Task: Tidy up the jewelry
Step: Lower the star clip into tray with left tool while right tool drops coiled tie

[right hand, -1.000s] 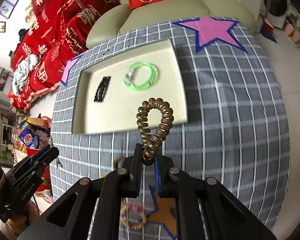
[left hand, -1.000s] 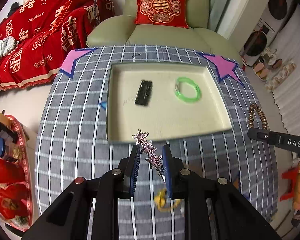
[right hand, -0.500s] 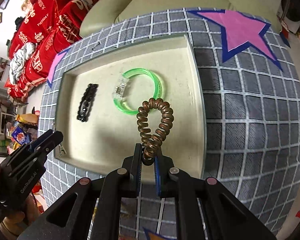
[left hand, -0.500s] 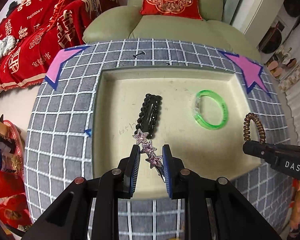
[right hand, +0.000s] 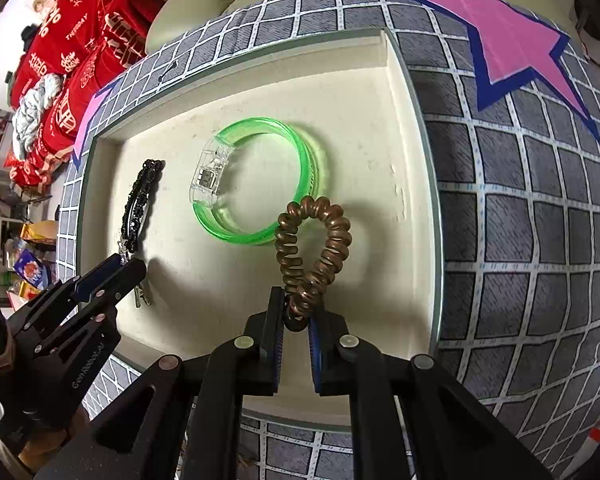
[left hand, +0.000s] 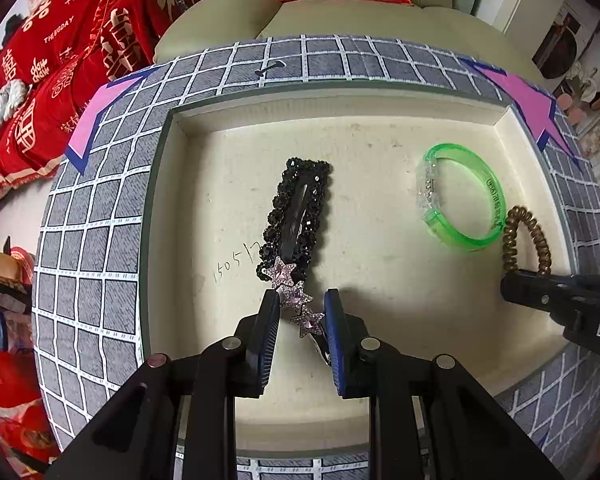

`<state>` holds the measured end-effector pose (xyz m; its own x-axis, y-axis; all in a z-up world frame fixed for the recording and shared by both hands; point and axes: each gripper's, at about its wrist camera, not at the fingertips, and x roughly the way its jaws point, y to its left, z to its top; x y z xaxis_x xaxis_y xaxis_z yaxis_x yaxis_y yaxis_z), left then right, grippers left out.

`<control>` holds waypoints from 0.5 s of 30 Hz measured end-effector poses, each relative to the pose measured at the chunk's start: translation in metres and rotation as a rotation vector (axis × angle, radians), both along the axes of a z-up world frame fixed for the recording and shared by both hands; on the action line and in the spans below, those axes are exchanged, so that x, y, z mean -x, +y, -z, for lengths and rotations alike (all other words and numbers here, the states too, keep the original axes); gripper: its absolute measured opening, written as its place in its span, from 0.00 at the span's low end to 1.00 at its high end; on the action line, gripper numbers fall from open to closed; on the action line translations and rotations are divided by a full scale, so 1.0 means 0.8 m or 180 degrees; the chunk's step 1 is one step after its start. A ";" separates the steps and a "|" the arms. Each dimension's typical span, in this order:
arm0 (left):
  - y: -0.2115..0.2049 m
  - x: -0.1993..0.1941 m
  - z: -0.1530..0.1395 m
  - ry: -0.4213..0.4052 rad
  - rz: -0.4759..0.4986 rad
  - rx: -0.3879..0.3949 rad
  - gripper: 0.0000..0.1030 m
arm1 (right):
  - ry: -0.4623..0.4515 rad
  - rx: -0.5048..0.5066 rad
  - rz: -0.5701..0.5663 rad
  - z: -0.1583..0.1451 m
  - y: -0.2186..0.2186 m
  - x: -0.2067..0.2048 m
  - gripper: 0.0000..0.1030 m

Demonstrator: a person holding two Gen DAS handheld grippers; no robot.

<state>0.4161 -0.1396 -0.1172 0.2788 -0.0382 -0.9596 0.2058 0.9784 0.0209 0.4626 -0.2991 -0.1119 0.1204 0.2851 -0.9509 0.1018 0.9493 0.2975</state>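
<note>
My left gripper (left hand: 300, 312) is shut on a pink star hair clip (left hand: 296, 298), low over the cream tray (left hand: 364, 112); the clip's tip overlaps the near end of a black beaded hair clip (left hand: 300, 208) lying in the tray. My right gripper (right hand: 296, 316) is shut on a bronze spiral hair tie (right hand: 314, 240), whose loop hangs just in front of a green bangle (right hand: 256, 184) in the tray. The left wrist view has the hair tie (left hand: 524, 236) and right gripper (left hand: 516, 284) at the right edge. In the right wrist view the left gripper (right hand: 128, 266) stands near the black clip (right hand: 140, 204).
The tray rests on a grey checked cloth (left hand: 92, 216) with pink star patches (right hand: 504, 32). A pale green armchair (left hand: 340, 12) with a red cushion and a red blanket (left hand: 52, 64) lie beyond. Clutter sits on the floor at left (left hand: 4, 320).
Both grippers have come forward and down from the cloth's near side to over the tray, still holding the star clip and the hair tie. The tray's contents have stayed put.
</note>
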 end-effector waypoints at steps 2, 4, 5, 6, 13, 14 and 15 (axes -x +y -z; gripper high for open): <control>-0.001 -0.001 0.000 -0.0007 0.0009 0.0000 0.31 | 0.0000 -0.0004 0.0002 0.000 0.002 -0.002 0.13; -0.003 -0.001 0.000 -0.0006 0.0026 -0.0038 0.31 | 0.0007 -0.0050 0.0018 -0.001 0.000 -0.002 0.21; -0.003 -0.001 0.000 -0.0011 0.0032 -0.0062 0.31 | 0.0006 -0.0100 0.0015 -0.001 0.001 -0.003 0.25; -0.004 -0.001 -0.001 -0.0016 0.0034 -0.0091 0.31 | 0.0002 -0.0123 0.0005 -0.001 0.001 -0.003 0.34; 0.003 0.001 -0.010 -0.0027 -0.0027 -0.0054 0.31 | -0.0034 -0.0083 0.0034 -0.010 0.004 -0.004 0.54; 0.004 0.000 -0.012 -0.0042 -0.0033 -0.0047 0.31 | -0.0043 -0.0101 0.0069 -0.012 0.001 -0.003 0.54; 0.005 0.001 -0.015 -0.0058 -0.0038 -0.0040 0.31 | -0.0050 -0.0113 0.0087 -0.014 -0.002 -0.001 0.54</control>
